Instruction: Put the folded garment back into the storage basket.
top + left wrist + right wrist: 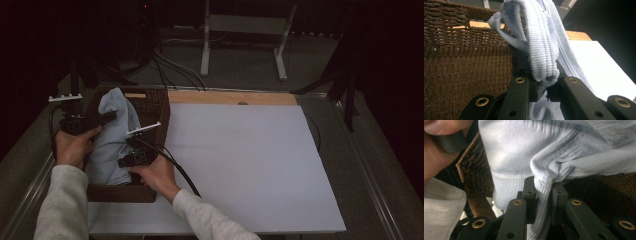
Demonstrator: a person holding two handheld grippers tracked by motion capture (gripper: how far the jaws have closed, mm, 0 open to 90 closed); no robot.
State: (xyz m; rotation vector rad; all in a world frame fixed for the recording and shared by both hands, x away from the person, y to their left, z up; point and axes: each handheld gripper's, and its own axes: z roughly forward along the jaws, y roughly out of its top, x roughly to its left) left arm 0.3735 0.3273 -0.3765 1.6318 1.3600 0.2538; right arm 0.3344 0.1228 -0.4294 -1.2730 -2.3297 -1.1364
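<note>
A soft, pale blue ribbed cloth [114, 137] sits in a dark brown woven basket [156, 107] at the left side of the table. The cloth is long. It runs from the far end of the basket to the near end, and part of it is lifted up above the rim.

The left gripper [102, 118] has its jaws pinched tight on a thick fold of the cloth at the far end. In the left gripper view the fold [543, 72] is squeezed between the black jaws.

The right gripper [131, 159] has its jaws pressed on a bunch of the cloth at the near end. The right gripper view shows that bunch [543, 190] squashed between them.

So each gripper holds one end. The big white board [250, 160] lies to the right of the basket, and the right gripper is nearer to it. I think the cloth must go up over the basket's right wall and then across to the right.
</note>
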